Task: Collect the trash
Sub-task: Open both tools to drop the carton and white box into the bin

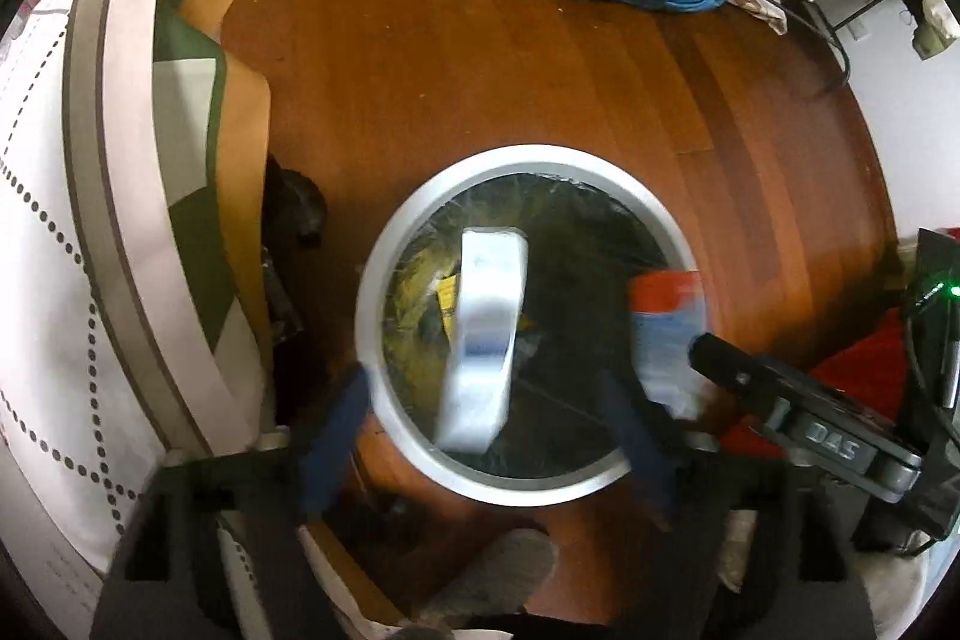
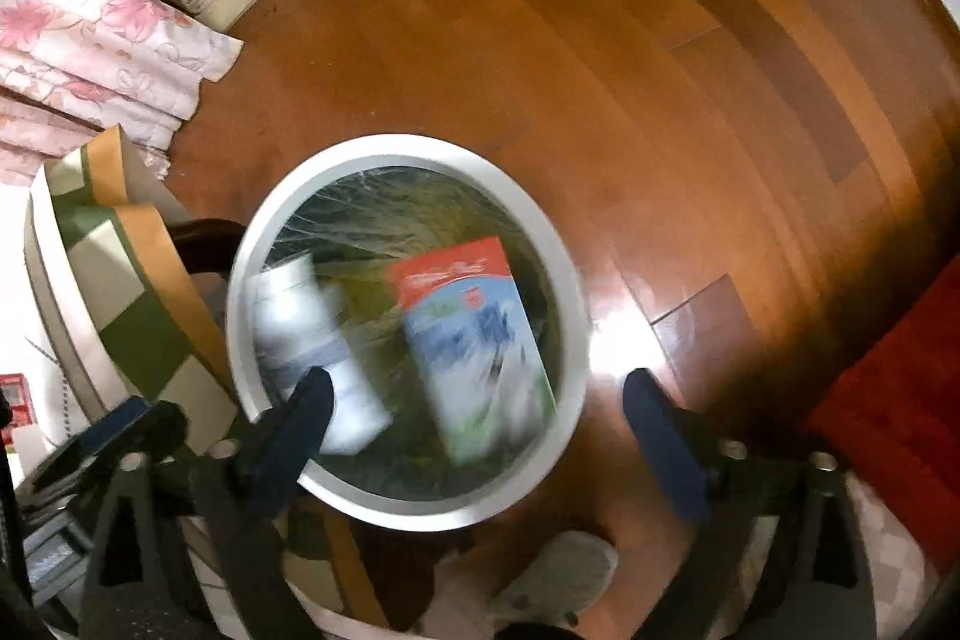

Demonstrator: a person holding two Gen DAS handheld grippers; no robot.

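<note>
Wood floor, lined bin: left gripper and right gripper both gape empty above it, white bottle and carton blurred mid-drop inside, so next means finding more trash.

My left gripper is wide open and holds nothing. My right gripper is wide open too, also empty.
</note>
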